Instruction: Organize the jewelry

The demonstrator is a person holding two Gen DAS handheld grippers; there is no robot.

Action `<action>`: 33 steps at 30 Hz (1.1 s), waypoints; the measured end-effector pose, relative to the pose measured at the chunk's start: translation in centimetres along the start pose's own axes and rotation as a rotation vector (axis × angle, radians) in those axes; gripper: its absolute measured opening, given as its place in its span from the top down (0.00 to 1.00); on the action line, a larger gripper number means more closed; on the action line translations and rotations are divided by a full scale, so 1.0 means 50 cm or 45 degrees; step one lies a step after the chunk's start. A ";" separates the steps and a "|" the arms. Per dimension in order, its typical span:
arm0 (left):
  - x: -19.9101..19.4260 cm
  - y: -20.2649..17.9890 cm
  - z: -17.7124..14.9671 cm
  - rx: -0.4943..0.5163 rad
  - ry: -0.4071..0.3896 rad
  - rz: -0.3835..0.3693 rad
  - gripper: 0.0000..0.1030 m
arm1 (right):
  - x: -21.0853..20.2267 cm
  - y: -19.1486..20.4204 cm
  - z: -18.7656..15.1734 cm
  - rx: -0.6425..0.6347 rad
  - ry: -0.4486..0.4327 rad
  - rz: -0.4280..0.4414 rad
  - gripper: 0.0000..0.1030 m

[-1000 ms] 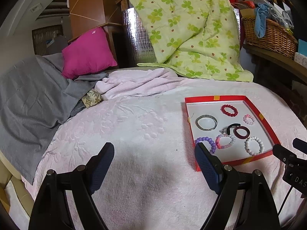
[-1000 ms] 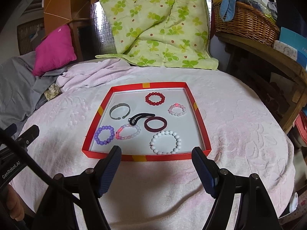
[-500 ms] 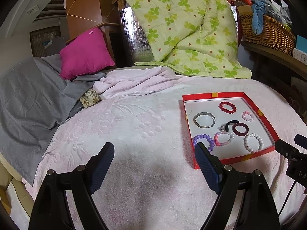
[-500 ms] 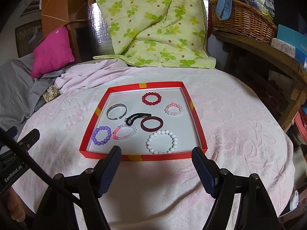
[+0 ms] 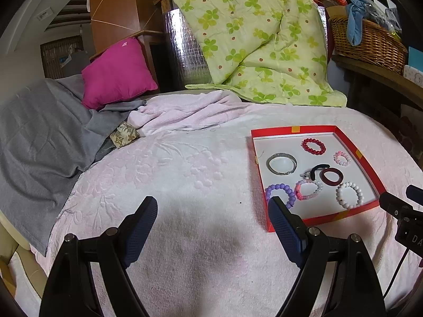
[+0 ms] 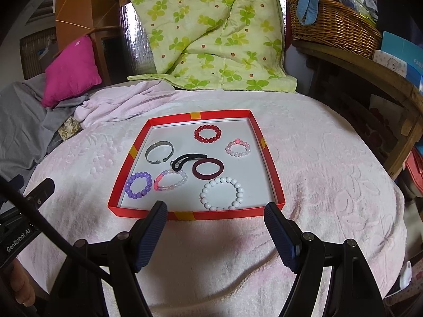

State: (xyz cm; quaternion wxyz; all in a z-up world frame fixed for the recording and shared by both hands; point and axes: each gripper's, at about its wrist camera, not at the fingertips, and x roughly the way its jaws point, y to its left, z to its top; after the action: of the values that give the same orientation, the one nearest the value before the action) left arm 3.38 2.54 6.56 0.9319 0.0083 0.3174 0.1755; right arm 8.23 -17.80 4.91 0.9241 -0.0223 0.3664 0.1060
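Both cameras pulled back a bit since 1.0 s ago: red tray sits slightly smaller and farther from the finger pads in each view, contents unchanged.

Left to right: grey blanket [image 5: 39, 142] and magenta pillow [image 5: 117, 72] at far left, bunched pink towel [image 5: 182, 113] behind. Left gripper [image 5: 212, 224] spread wide, nothing between the pads, hanging over bare pink bedcover [image 5: 185, 174]; its right pad overlaps the tray's near-left corner in view. Left unit's body shows in the right wrist view, lettering "GenRobot.AI" readable on it. Right unit's body at the right edge of the left view shows "DA", rest cut off.

Red tray [image 6: 272, 174] lies flat on the cover, yellow tape patches on the rim. Inside, left to right: purple bead bracelet [image 6: 138, 185], silver open bangle [image 6: 159, 152], pink-and-clear bead bracelet [image 6: 170, 180], black clip [image 6: 187, 160] touching the dark maroon ring [image 6: 208, 168], red bead bracelet [image 6: 207, 133] at the back, white bead bracelet [image 6: 222, 193] nearest the front rim, small pale pink bracelet [image 6: 238, 147]. Bare white floor along the back-left of the tray.

Right gripper [image 6: 215, 224] also wide apart and empty, just short of the front rim. Bare cover right of the tray up to the bed edge. Wicker basket [image 6: 335, 29] on the wooden shelf, blue box reading "FAS" partly cut off.
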 end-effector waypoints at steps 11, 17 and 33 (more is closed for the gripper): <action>0.002 -0.002 -0.001 0.007 0.009 0.000 0.17 | 0.001 -0.002 0.000 0.005 0.004 0.002 0.24; 0.003 -0.002 -0.003 0.009 0.011 -0.002 0.17 | 0.001 -0.004 0.000 0.012 0.007 0.002 0.24; 0.006 -0.004 -0.006 0.015 0.021 -0.004 0.17 | 0.005 -0.009 -0.002 0.033 0.025 0.011 0.24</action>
State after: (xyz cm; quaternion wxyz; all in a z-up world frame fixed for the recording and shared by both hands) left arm 3.48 2.41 6.15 0.9295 0.0118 0.3260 0.1723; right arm 8.44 -18.20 4.64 0.9203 -0.0097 0.3767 0.1048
